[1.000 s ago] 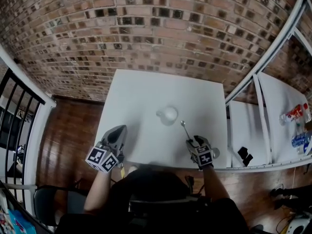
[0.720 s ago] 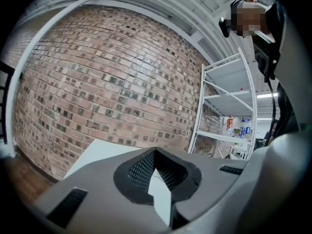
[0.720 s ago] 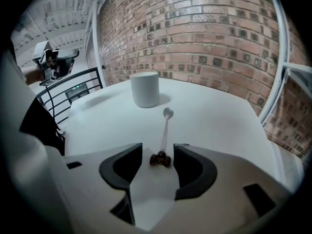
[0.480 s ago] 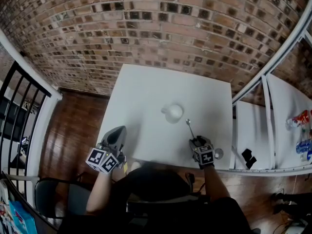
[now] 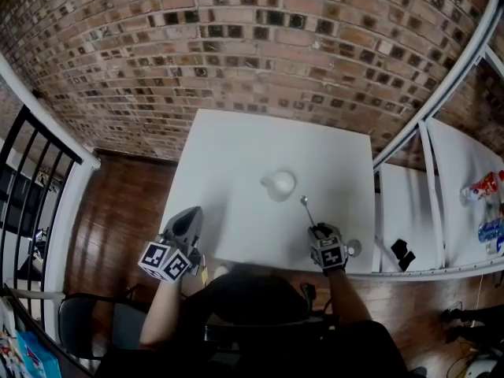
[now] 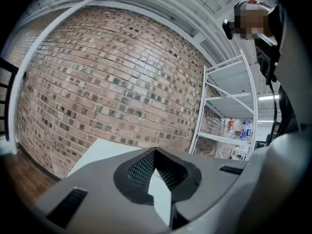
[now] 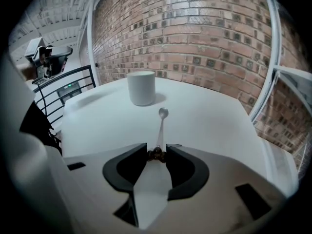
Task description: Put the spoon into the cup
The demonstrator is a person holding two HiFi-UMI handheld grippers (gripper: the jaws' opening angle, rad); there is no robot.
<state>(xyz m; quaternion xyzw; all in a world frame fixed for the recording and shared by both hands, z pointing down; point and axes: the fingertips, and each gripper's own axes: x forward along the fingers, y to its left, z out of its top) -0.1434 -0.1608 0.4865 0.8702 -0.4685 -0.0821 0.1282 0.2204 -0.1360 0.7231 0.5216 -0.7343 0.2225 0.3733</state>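
Observation:
A white cup (image 5: 279, 185) stands mid-table; in the right gripper view the cup (image 7: 141, 87) is straight ahead. The metal spoon (image 5: 306, 209) lies flat between cup and right gripper, bowl toward the cup. My right gripper (image 5: 319, 231) points down at the handle's end. In its own view the spoon (image 7: 161, 126) runs away from the right gripper (image 7: 156, 154), whose jaws are closing with the tips touching the dark knob at the handle's end. My left gripper (image 5: 189, 215) hovers level at the table's near left edge, holding nothing. In its own view the left gripper (image 6: 155, 152) has its tips together.
The white table (image 5: 236, 156) stands against a brick wall (image 5: 236, 46). A white shelf (image 5: 441, 211) at the right carries bottles (image 5: 480, 187) and a black object (image 5: 400, 252). A black railing (image 5: 31, 172) runs at the left, with a chair (image 5: 79, 321) near me.
The right gripper's jaws have drawn in around the spoon's handle end. The left gripper has drifted only slightly. Cup and spoon lie where they were.

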